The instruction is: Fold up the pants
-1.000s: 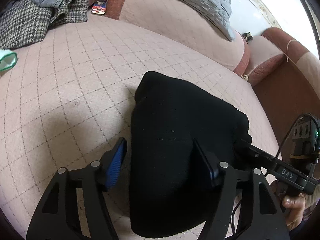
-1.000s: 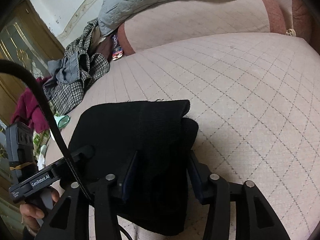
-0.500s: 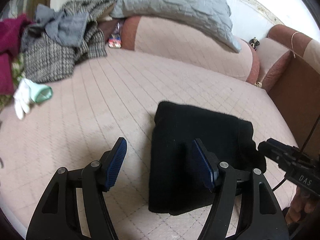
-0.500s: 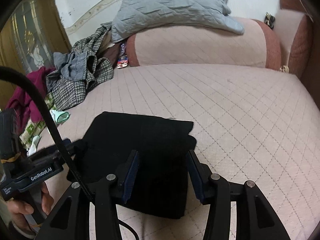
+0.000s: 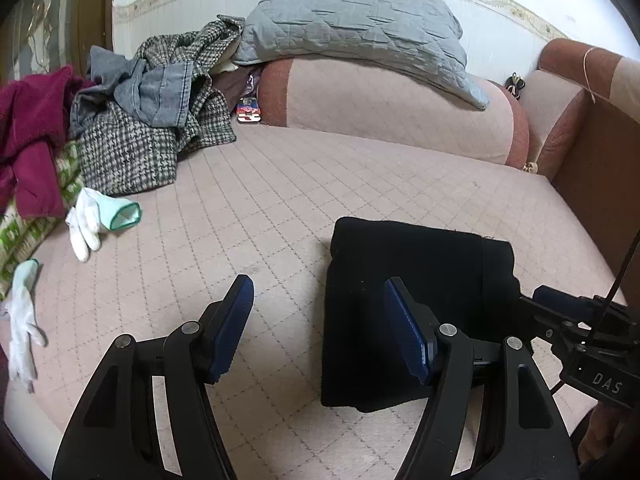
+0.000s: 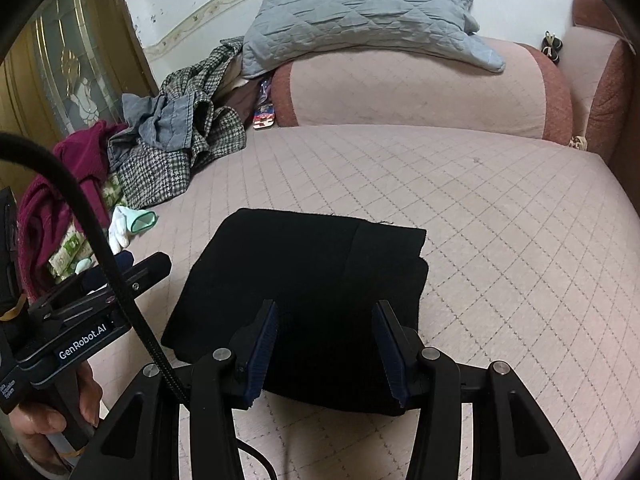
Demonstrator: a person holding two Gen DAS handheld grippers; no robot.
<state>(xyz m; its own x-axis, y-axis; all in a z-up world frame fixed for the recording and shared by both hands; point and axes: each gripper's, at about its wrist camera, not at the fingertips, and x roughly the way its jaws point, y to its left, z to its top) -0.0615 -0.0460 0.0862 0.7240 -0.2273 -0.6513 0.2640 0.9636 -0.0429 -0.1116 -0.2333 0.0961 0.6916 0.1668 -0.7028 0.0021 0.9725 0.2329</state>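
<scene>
The black pants (image 5: 416, 280) lie folded into a compact rectangle on the pink quilted sofa seat (image 5: 260, 208); they also show in the right wrist view (image 6: 304, 280). My left gripper (image 5: 320, 320) is open and empty, raised above the seat at the bundle's left edge. My right gripper (image 6: 326, 344) is open and empty, raised above the bundle's near edge. Each gripper shows in the other's view, the right one (image 5: 560, 316) beside the pants and the left one (image 6: 116, 280) at their left.
A heap of clothes (image 5: 132, 120) with a checked coat and a maroon garment lies at the back left. White gloves (image 5: 96, 220) lie on the seat's left. A grey quilted pillow (image 5: 352, 24) rests on the backrest. The armrest (image 5: 568, 120) stands at the right.
Both grippers have lifted and pulled back from the folded pants, which stay lying on the seat. More of the sofa and the clothes heap has come into view.
</scene>
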